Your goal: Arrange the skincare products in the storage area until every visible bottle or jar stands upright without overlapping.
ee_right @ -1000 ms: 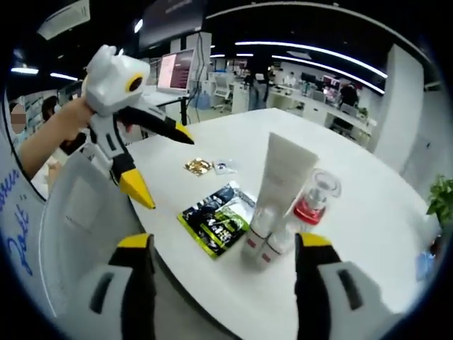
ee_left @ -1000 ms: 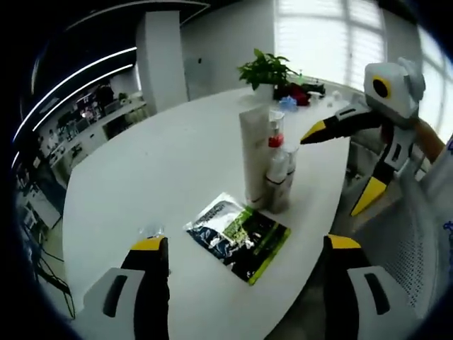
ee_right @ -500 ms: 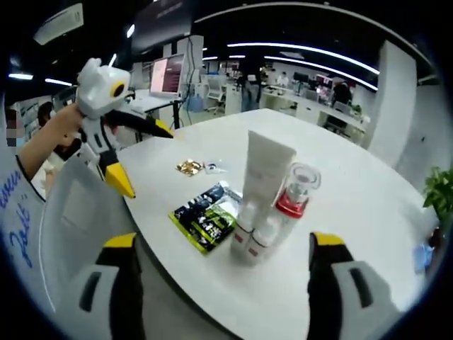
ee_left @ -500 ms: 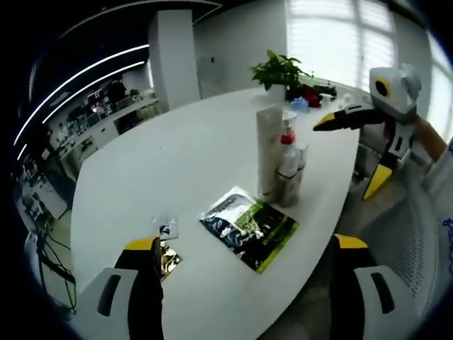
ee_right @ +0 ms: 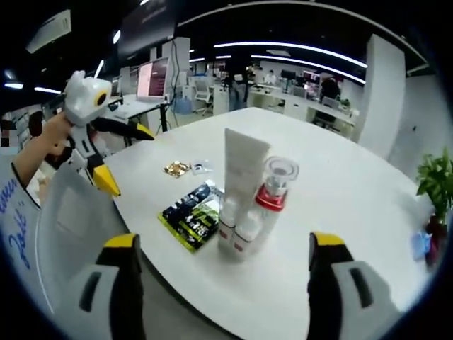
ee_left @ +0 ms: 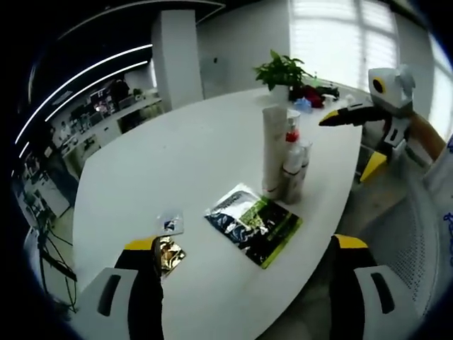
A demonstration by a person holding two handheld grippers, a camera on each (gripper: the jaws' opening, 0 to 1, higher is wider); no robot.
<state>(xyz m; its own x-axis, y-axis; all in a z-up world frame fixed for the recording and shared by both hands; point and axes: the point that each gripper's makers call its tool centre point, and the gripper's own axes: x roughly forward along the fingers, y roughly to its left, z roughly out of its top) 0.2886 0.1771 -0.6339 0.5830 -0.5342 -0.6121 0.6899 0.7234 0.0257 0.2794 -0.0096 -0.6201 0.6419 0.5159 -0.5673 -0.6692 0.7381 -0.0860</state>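
— Office space is seen behind a white rounded counter (ee_left: pixel 177 163). What is set on it?

— A white tube (ee_right: pixel 238 185) is stood upright on its cap, with a pump bottle with a red collar (ee_right: pixel 267 202) and a small white bottle (ee_right: pixel 247 234) touching it in one tight cluster. A dark and green sachet (ee_right: pixel 190 216) is laid flat just beside them. A gold foil packet (ee_left: pixel 170 254) and a small clear packet (ee_left: pixel 170 224) are laid near each other, well apart from the bottles. A potted plant (ee_left: pixel 281 71) is placed at the far edge.

— Where is the cluster relative to the fingers?

— In the right gripper view the right gripper (ee_right: pixel 221 263) is held with its fingers wide apart and nothing between them; the cluster is seen ahead, between the two fingers in the picture but apart from both. The left gripper (ee_left: pixel 244 263) is likewise held spread and unloaded, with the sachet ahead between its fingers and the bottles farther on. The gold packet is seen just beside its left finger (ee_left: pixel 147 280).

— Is each gripper seen from the other side?

— Yes, each is seen held off the counter's edge in a hand, its fingers parted.
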